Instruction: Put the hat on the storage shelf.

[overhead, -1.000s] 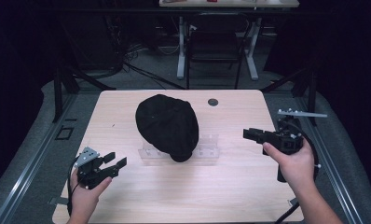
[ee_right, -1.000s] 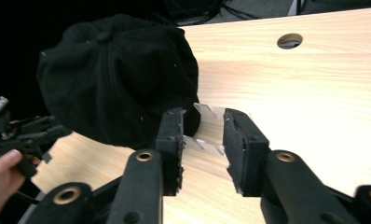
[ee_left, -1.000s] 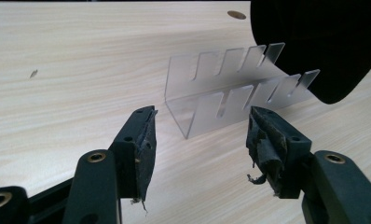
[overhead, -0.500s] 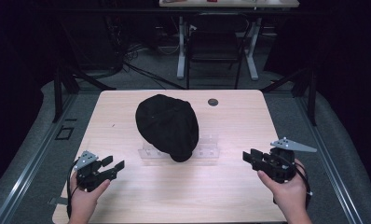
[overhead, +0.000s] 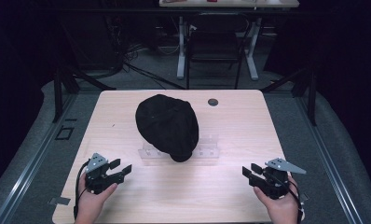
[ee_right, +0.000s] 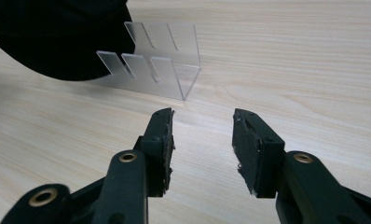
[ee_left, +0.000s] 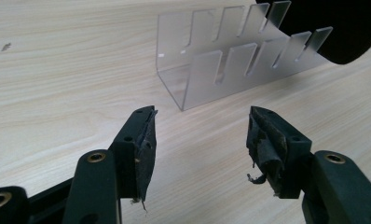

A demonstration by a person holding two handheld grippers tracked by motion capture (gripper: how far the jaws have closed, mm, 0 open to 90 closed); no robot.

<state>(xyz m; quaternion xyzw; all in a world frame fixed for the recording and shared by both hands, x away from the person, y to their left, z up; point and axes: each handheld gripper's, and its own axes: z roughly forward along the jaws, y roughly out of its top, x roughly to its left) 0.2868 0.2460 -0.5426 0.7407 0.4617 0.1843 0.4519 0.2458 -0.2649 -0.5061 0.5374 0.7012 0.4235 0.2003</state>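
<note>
A black cap (overhead: 167, 125) rests over a clear slotted rack (overhead: 207, 153) mid-tabletop (overhead: 249, 121). Left tongs (overhead: 120, 169) and right tongs (overhead: 249, 171) sit released, nothing between them, well apart either side of the rack; the right tongs' jaws have just been opening.

The wooden table (overhead: 230, 186) is evenly and brightly lit from above, while the room around it sinks into near-black, with a purple cast in the corners of the high view. The black cap (overhead: 167, 123) is so dark its folds barely show. Shadows on the tabletop are soft and faint. In both gripper views the clear acrylic rack (ee_left: 230, 65) catches pale glare along its edges, and the close jaws look slightly soft.
</note>
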